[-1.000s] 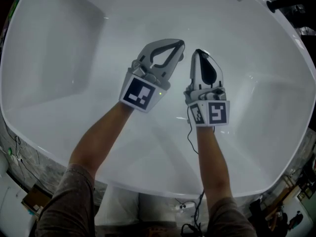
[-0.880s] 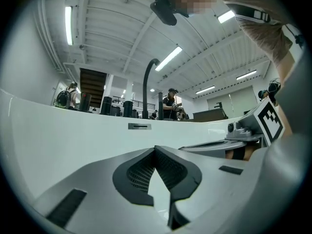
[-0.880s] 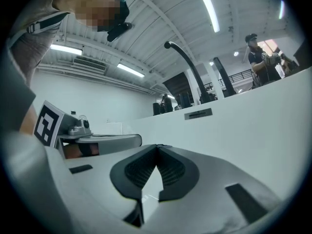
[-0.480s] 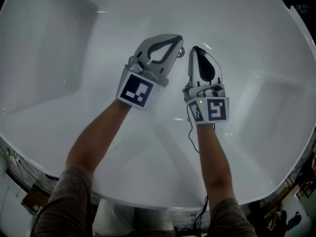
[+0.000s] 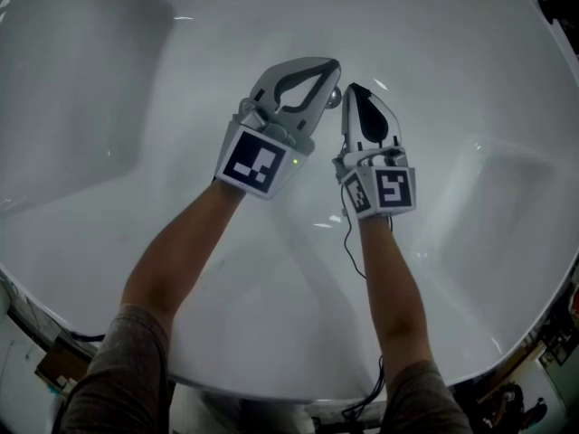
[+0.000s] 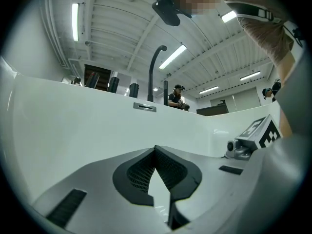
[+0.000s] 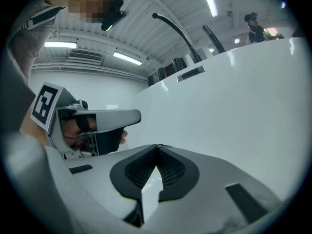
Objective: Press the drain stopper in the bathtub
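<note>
Down over the floor of the white bathtub [image 5: 109, 107], the two grippers sit side by side with their tips close together. The left gripper [image 5: 331, 65] has its jaws closed tip to tip with nothing between them. The right gripper [image 5: 352, 89] is closed and empty too. A small round grey piece, apparently the drain stopper [image 5: 336, 97], peeks out between the two tips, partly covered; contact with either gripper cannot be made out. From the left gripper view, a black curved faucet [image 6: 155, 72] rises behind the tub rim, above an overflow slot [image 6: 145, 107].

Round drain stopper [image 5: 336, 97] on bathtub [image 5: 136, 197] floor
</note>
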Demonstrator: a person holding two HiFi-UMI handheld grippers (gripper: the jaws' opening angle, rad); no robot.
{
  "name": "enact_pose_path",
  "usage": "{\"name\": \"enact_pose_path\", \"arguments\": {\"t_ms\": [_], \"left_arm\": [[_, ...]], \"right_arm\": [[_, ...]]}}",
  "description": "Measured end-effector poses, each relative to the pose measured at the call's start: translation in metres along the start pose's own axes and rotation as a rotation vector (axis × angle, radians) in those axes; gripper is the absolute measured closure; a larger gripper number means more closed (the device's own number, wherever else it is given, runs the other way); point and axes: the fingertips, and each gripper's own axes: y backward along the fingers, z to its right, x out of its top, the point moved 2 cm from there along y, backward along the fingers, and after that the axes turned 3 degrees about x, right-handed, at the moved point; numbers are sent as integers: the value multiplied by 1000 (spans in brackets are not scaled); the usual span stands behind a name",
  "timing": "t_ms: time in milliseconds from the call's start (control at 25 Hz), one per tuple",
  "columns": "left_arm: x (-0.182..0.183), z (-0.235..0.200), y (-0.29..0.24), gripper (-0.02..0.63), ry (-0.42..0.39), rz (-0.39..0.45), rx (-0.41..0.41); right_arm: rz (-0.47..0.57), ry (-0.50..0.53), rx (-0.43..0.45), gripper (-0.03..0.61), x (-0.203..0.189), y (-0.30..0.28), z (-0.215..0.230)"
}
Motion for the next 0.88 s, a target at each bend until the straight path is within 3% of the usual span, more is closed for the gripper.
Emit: {"name": "enact_pose_path", "arguments": {"t_ms": [440, 880], "left_arm": [[-20, -3, 1, 612, 36, -12, 28], [-32, -1, 2, 612, 34, -34, 24]], "right_arm": [[-204, -5, 20, 574, -85, -29, 22], [-486, -55, -36, 575, -177, -41, 47]]}}
